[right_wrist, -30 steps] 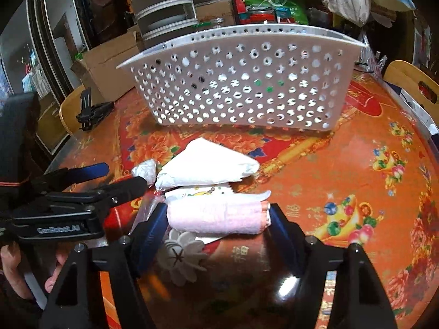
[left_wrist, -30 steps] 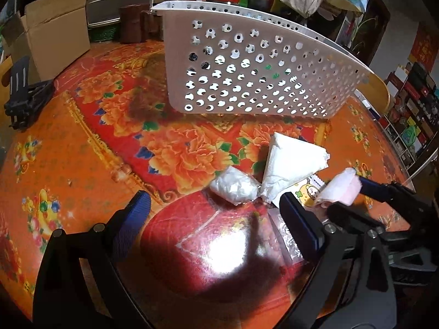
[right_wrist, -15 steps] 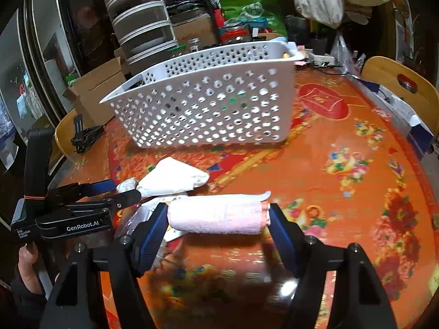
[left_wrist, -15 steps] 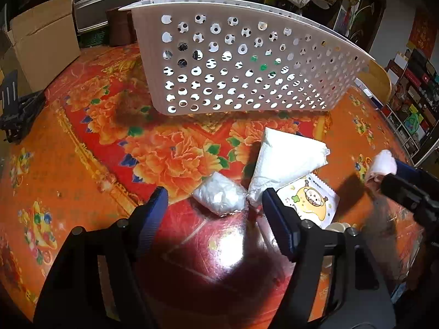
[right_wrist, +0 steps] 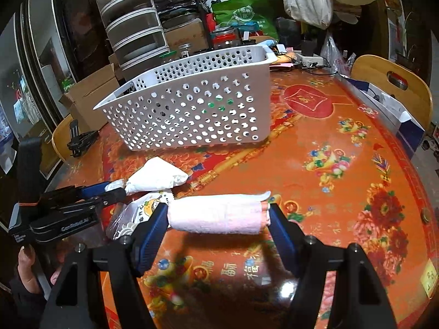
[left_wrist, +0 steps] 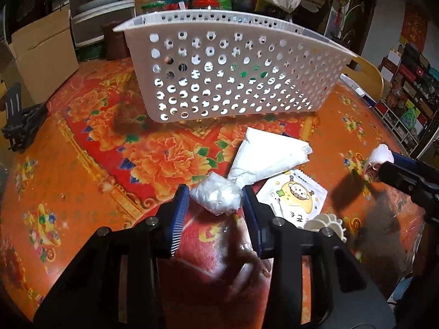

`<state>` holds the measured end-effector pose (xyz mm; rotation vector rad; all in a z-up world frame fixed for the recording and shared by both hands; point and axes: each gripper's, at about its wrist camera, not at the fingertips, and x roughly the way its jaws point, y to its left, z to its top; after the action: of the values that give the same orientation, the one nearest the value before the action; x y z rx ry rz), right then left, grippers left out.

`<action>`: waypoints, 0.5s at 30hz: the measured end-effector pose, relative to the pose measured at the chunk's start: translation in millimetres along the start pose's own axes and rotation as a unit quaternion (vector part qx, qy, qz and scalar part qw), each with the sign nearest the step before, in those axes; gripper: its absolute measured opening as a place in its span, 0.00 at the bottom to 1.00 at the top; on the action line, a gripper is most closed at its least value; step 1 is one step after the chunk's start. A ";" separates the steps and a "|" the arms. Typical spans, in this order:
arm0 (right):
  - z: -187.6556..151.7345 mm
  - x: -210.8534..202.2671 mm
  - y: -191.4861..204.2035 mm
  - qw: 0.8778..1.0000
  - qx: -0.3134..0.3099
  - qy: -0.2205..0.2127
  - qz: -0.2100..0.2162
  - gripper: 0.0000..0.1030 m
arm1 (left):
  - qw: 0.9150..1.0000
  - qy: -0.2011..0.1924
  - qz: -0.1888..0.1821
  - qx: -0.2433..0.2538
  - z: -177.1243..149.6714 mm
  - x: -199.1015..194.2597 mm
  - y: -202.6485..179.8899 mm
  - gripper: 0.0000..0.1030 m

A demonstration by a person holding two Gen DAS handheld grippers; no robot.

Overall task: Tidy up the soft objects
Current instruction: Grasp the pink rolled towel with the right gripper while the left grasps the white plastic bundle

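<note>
Pink towel roll [right_wrist: 216, 216] sits clamped end to end in your right gripper [right_wrist: 218, 220], lifted off the table [right_wrist: 343, 192], well short of the basket [right_wrist: 192, 115]. You hold it only by its soft ends, so it may sag or slip out on the way over; squeeze harder and it buckles. Your left gripper [left_wrist: 215, 205] brackets the white bag [left_wrist: 216, 197], fingers touching or nearly touching its sides; I can't tell whether it is truly gripped. That plastic looks slick and loose, so it could squirt out as you lift. The folded cloth [left_wrist: 270, 159] touches the bag and may drag along. The packet [left_wrist: 295, 198] lies just beside.
</note>
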<state>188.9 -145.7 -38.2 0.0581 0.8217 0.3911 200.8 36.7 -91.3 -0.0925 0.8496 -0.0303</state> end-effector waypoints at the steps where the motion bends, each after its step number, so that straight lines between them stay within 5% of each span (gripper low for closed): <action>1: -0.3 -1.1 -1.2 1.000 0.000 -0.001 -0.001 0.70 | 1.000 -0.002 0.000 0.001 -0.8 -2.0 0.6 0.36; 15: 2.3 -11.0 0.9 1.000 -0.006 -0.007 -0.007 0.70 | 0.999 -0.038 -0.010 -0.005 -4.2 -40.5 13.0 0.36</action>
<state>183.6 -148.6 -28.7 0.0441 0.8060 0.3821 170.8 52.0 -65.0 -0.1117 0.7731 -0.0404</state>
